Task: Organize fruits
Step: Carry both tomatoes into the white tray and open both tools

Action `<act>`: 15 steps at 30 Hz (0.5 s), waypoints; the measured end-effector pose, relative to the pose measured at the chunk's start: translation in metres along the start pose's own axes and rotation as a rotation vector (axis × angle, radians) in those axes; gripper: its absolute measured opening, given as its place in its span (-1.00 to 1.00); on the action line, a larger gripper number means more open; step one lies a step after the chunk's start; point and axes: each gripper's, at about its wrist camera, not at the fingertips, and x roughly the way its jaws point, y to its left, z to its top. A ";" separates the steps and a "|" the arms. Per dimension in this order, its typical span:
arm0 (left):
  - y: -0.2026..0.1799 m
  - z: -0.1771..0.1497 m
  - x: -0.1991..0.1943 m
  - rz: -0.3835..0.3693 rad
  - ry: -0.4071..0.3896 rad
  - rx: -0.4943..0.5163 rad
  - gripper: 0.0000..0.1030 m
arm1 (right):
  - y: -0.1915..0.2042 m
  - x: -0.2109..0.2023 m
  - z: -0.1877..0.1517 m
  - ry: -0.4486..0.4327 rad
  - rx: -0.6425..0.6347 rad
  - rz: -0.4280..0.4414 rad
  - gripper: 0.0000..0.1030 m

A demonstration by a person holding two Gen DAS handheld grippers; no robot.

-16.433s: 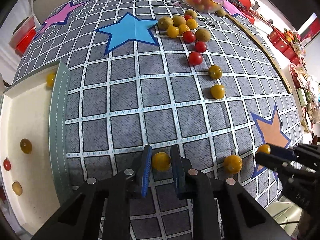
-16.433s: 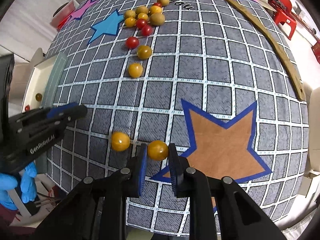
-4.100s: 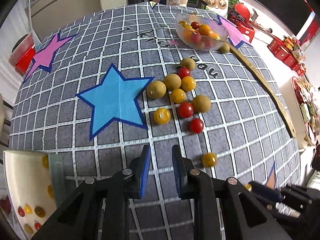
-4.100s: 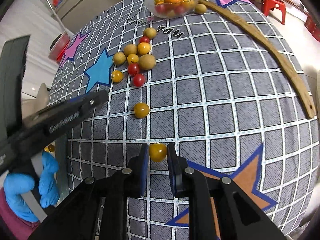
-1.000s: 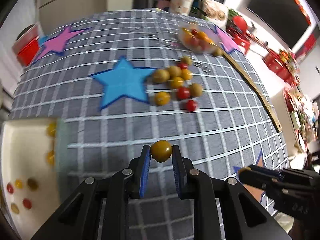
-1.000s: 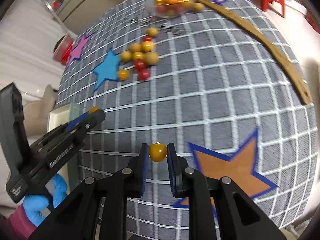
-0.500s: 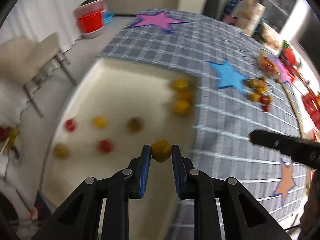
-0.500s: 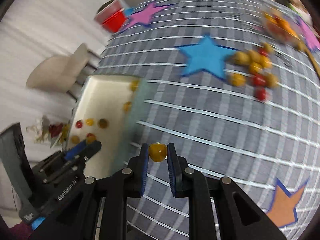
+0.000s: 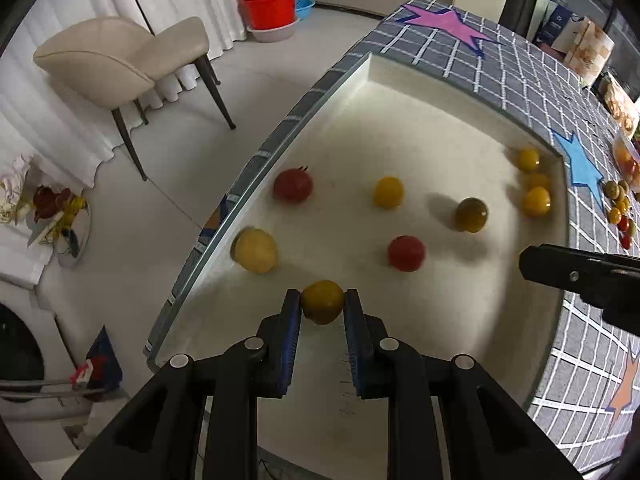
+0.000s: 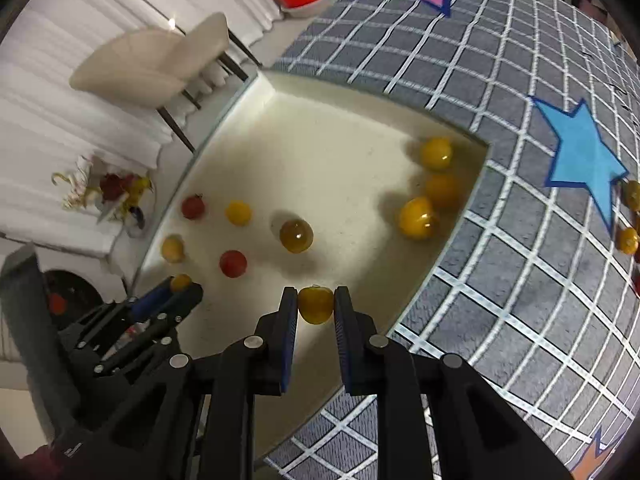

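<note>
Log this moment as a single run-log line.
left gripper: shut on yellow tomato | right gripper: shut on orange-yellow tomato | both over cream tray | not yet released

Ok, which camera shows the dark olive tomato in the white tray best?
Right wrist: the dark olive tomato sits near centre, sharp and glossy, clear of others in the white tray. Left wrist shows it smaller and off toward the right.

Both tools are showing the same build: the left gripper (image 9: 322, 308) and right gripper (image 10: 316, 306) are wearing matte black plastic arms with triangular cut-outs, round silver screws at the pivots, and ribbed blue pads (image 9: 291, 336) lining the fingers (white lettering is too small to read).
</note>
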 end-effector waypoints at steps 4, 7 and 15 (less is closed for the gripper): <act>0.000 -0.004 0.004 -0.002 0.013 0.000 -0.55 | 0.002 0.013 0.003 0.026 -0.014 -0.033 -0.61; -0.001 -0.004 0.004 -0.002 0.011 0.003 -0.55 | 0.000 0.021 0.003 0.048 -0.008 -0.046 -0.60; -0.006 -0.001 0.004 0.009 0.012 0.027 -0.54 | 0.000 0.030 0.004 0.053 0.004 -0.044 -0.60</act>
